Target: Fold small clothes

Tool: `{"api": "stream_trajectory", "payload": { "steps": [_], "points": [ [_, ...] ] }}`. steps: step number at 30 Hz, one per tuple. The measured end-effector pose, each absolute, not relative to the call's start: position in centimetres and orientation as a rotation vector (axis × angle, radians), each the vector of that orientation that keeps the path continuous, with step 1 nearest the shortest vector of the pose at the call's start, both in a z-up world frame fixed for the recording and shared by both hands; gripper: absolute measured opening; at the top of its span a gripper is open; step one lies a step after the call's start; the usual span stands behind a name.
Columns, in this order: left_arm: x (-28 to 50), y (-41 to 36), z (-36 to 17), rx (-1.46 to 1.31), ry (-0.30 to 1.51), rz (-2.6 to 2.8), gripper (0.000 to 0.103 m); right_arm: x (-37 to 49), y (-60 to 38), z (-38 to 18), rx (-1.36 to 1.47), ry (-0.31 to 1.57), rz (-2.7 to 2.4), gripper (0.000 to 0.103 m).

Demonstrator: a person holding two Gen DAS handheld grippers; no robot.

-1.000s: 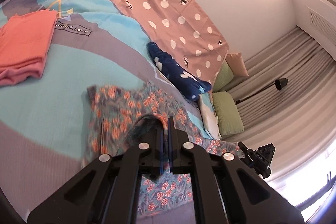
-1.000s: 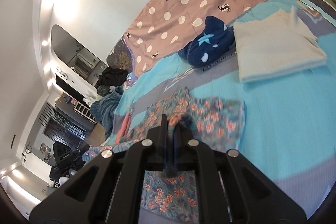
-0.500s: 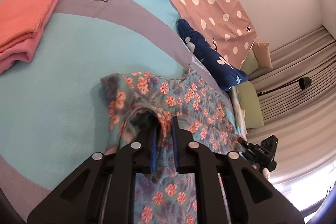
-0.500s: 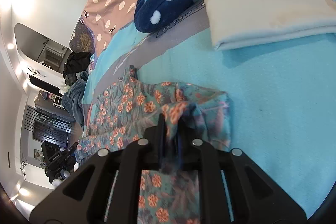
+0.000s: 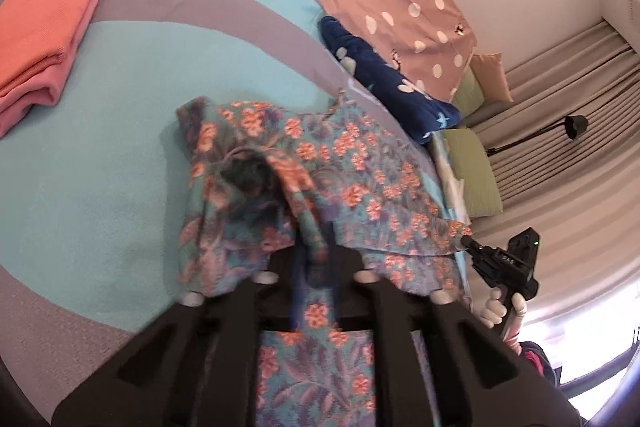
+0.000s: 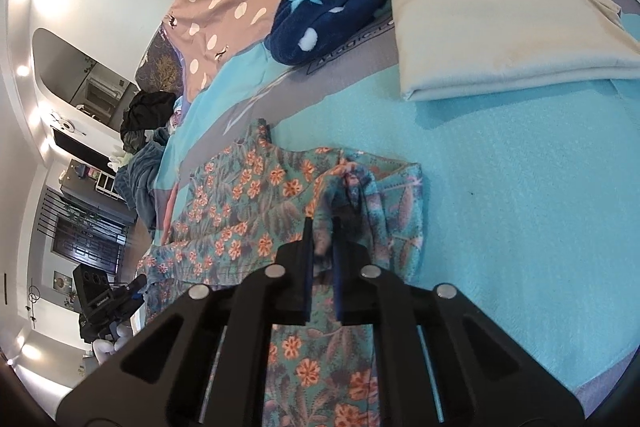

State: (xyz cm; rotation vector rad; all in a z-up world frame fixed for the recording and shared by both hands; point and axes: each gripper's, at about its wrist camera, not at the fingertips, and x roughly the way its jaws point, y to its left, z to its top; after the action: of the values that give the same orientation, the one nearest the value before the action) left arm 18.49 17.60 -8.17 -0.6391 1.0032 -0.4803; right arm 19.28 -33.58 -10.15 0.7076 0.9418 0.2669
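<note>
- Between the fingers of the left gripper (image 5: 316, 267), a bunched fold of the garment (image 5: 352, 195) is clamped. The jaws have just been closing, with cloth between them.
- Right gripper (image 6: 322, 255): likewise pinched on a gathered edge of the same garment. Its jaws have also just been closing, and cloth fills the narrow gap.
- Risk at the pinch: each grip seems to hold a thick wad, not a single clean edge. When let go, the layers would probably land rumpled. A sharp pull could also draw the cloth out of the jaws.
- Risk between the grips: if the two hands travel unevenly, the fold line would skew and the slack middle would sag and crease.
- Risk farther out: the far part of the garment lies loose on the bed (image 5: 120, 155). Dragging the held edge instead of lifting it would likely wrinkle or shift that part.
- Garment, appearance: thin, limp teal cloth printed with orange flowers and purplish leaves. It lies mid-bed, its near edge raised and doubled toward the far part, with a narrow tip at the far edge.
- Beyond: a pink stack (image 5: 40, 39) and a cream stack (image 6: 500, 19) lie well apart from the garment. A blue blanket (image 6: 328, 15) lies farther still, and collision with any of them seems unlikely.
</note>
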Motion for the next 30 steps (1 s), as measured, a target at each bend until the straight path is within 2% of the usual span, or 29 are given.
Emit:
{"api": "stream_trajectory", "payload": {
  "steps": [8, 12, 15, 17, 18, 19, 21, 24, 30],
  "points": [
    [25.1, 18.7, -3.8, -0.732, 0.871, -0.490, 0.005, 23.3, -34.8, -7.5, 0.806, 0.838, 0.306, 0.007],
    [30.8, 19.4, -6.7, -0.759, 0.885, -0.350, 0.005, 27.9, -36.5, -9.5, 0.906, 0.834, 0.219, 0.007],
    [32.9, 19.4, -10.2, -0.774, 0.973, -0.312, 0.005, 29.8, -36.1, -11.7, 0.900, 0.917, 0.185, 0.012],
    [32.8, 19.3, -11.5, -0.757, 0.994, -0.302, 0.006, 29.6, -35.4, -11.9, 0.849, 0.925, 0.209, 0.022],
    [32.6, 19.3, -11.7, -0.756, 0.990, -0.313, 0.007, 29.1, -35.1, -11.6, 0.808, 0.914, 0.209, 0.035],
    [32.4, 19.4, -11.8, -0.755, 0.984, -0.319, 0.009, 28.9, -35.1, -11.5, 0.788, 0.909, 0.204, 0.041],
    [31.7, 20.0, -11.5, -0.752, 0.970, -0.320, 0.013, 28.4, -35.3, -11.0, 0.754, 0.910, 0.193, 0.041],
    [31.1, 20.6, -10.8, -0.754, 0.940, -0.318, 0.023, 27.7, -35.7, -10.4, 0.745, 0.898, 0.195, 0.041],
    [30.7, 21.3, -8.8, -0.797, 0.873, -0.352, 0.026, 28.3, -35.4, -9.9, 0.751, 0.909, 0.220, 0.041]
  ]
}}
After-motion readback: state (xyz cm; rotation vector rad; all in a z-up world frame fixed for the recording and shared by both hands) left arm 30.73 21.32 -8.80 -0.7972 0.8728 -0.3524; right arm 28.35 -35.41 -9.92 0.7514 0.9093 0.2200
